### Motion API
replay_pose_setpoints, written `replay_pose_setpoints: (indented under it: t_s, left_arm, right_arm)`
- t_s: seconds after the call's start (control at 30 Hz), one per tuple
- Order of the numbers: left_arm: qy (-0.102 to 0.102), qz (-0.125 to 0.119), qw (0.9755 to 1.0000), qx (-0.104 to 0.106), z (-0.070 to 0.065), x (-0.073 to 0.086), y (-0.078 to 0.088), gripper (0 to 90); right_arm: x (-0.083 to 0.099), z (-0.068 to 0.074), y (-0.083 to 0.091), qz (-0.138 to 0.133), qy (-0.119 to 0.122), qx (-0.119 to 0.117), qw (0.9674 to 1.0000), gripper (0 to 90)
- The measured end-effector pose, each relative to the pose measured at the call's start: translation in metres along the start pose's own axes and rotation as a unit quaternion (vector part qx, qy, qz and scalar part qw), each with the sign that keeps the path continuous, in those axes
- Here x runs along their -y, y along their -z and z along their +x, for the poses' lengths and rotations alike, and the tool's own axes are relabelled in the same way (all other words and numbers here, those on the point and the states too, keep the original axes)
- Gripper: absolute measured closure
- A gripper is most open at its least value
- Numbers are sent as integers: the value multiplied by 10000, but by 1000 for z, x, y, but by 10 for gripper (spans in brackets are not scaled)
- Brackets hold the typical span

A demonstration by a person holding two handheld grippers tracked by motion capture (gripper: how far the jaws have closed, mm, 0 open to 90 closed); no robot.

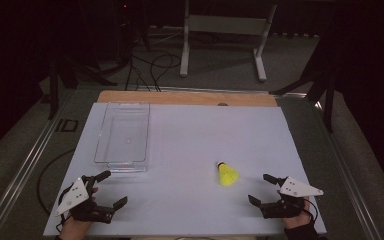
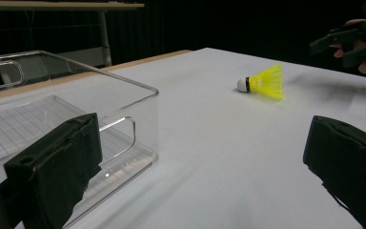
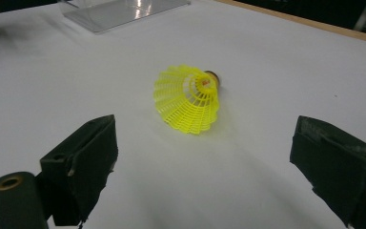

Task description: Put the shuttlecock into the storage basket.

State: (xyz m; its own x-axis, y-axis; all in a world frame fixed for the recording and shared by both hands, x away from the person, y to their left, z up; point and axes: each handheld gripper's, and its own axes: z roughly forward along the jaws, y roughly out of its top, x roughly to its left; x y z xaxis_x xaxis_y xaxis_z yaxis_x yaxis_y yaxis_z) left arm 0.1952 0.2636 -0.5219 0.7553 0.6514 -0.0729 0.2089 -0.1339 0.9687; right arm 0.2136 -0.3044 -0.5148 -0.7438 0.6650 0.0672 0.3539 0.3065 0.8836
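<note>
A yellow plastic shuttlecock [image 1: 227, 174] [image 2: 266, 82] [image 3: 189, 98] lies on its side on the white table [image 1: 190, 150], its cork end pointing away from me. A clear plastic box [image 1: 123, 135] [image 2: 52, 119] stands left of centre, with nothing in it. My left gripper [image 1: 111, 190] [image 2: 200, 167] rests open at the near left, just in front of the box. At the near right my right gripper [image 1: 262, 188] [image 3: 205, 162] is open, its jaws facing the shuttlecock a short way off. Nothing is between either pair of jaws.
A wooden strip [image 1: 187, 97] runs along the table's far edge. Beyond it stand a white metal frame [image 1: 225, 30] and cables on a grey floor. The other hand and its gripper [image 2: 352, 40] show far right in the left gripper view.
</note>
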Motion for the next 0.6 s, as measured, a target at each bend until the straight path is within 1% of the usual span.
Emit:
replay_pose_setpoints:
  t_s: [0.07,0.13,0.17,0.2,0.3,0.37,0.4,0.5,0.57,0.6]
  left_arm:
    - [9,-8,10000,-7,0,0,0,0]
    - [3,-3,10000,-3,0,0,0,0]
    - [3,-3,10000,-3,0,0,0,0]
    - [8,6,10000,12,0,0,0,0]
    - [11,11,10000,15,0,0,0,0]
    - [34,-4,10000,14,0,0,0,0]
    - [34,-10,10000,11,0,0,0,0]
    - [40,-4,10000,11,1,0,0,0]
    - [35,-2,10000,13,1,0,0,0]
    - [37,-9,10000,10,1,0,1,0]
  right_arm:
    - [0,0,0,15,-15,25,10000,81]
    - [0,2,-1,90,29,72,9999,78]
    - [0,2,-1,90,29,72,9999,78]
    - [0,3,-1,80,90,95,9999,77]
    - [-1,3,-1,75,106,101,9999,78]
    - [-1,3,1,50,81,82,9999,79]
    - [-1,1,2,-22,-16,70,10000,79]
    - [-2,0,4,-55,-59,79,9999,79]
    - [-3,0,6,-57,-101,49,9999,79]
    - [-5,0,7,-11,-106,89,9999,79]
